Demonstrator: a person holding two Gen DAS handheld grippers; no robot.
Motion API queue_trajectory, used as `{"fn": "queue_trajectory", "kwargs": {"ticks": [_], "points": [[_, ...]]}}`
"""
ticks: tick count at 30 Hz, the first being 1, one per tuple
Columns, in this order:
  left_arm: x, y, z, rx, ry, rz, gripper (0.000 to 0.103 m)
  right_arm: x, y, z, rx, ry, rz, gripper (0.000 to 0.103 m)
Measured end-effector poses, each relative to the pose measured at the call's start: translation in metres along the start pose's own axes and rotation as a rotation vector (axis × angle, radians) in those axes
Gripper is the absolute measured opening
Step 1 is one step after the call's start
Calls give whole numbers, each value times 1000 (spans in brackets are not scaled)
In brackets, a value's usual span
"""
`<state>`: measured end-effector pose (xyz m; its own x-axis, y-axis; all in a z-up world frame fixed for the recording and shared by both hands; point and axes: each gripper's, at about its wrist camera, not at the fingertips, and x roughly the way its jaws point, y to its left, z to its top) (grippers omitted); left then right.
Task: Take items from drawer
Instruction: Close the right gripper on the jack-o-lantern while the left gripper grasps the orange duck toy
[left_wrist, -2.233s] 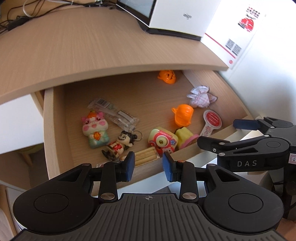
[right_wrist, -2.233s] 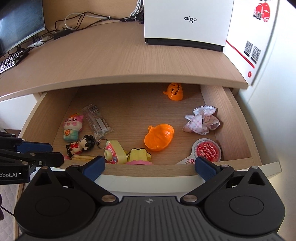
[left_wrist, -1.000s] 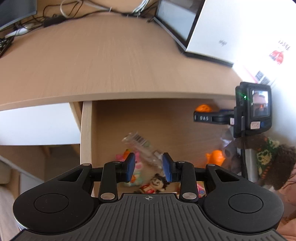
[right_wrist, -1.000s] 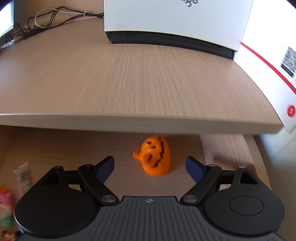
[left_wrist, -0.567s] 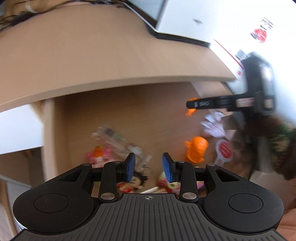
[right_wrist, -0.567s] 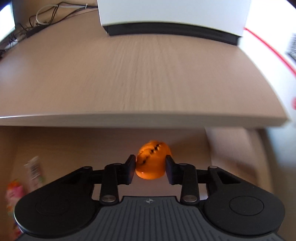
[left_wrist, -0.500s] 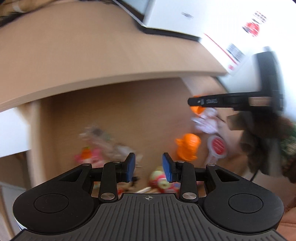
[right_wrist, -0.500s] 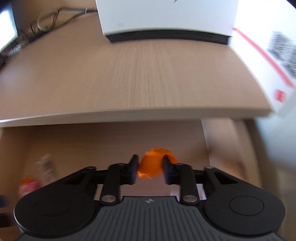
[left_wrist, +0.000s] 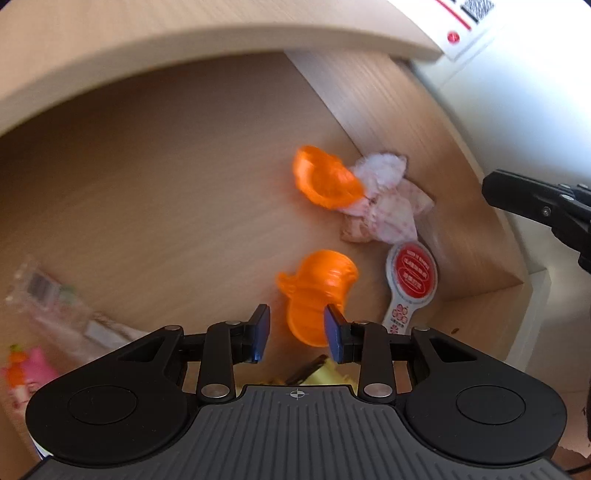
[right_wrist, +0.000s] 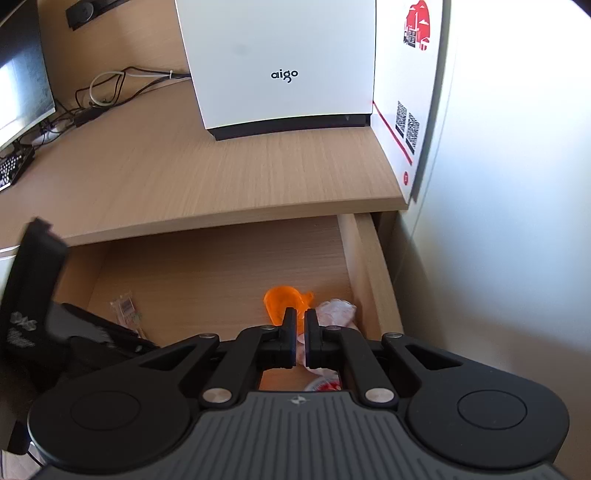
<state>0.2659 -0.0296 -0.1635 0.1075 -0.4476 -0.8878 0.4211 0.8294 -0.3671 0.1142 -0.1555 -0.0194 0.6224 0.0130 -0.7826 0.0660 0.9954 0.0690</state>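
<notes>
The wooden drawer (left_wrist: 388, 96) stands pulled out under the desk top. My left gripper (left_wrist: 297, 336) is open and low inside it. Its blue pads (left_wrist: 260, 334) flank the near end of an orange pumpkin cup (left_wrist: 317, 288) that lies on the drawer floor; I cannot tell if they touch it. A second orange pumpkin (left_wrist: 325, 177) lies blurred against a crumpled pink wrapper (left_wrist: 384, 210). My right gripper (right_wrist: 301, 341) is above the drawer's front, shut with nothing between its fingers. That pumpkin (right_wrist: 282, 301) shows just beyond its tips.
A red round tag (left_wrist: 412, 273) lies by the drawer's right wall. A clear packet (left_wrist: 44, 295) and a pink toy (left_wrist: 22, 369) sit at the left. On the desk top stand a white aigo box (right_wrist: 280, 66), a red-and-white box (right_wrist: 410, 92), a monitor (right_wrist: 22, 74) and cables.
My right gripper shut on the small pumpkin and drew back; the pumpkin now lies loose by the wrapper and the jaws are shut on nothing. My left gripper swung right and down to the pumpkin cup.
</notes>
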Motion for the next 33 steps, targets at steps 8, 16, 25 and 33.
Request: {"fn": "queue_trajectory", "kwargs": {"ticks": [8,16,25,33], "points": [[1,6,-1,-32,10,4,8,14,0,6,-40,49,22,32],[-65,33,-30,-151,-131,19,8,76,23,22,-138,139,23,54],[-113,61,-52,-274,-201,39,8,136,34,37,-208,235,-35,55],[-112,67,-60,-327,-201,33,8,159,27,40,-146,317,-10,67]]}}
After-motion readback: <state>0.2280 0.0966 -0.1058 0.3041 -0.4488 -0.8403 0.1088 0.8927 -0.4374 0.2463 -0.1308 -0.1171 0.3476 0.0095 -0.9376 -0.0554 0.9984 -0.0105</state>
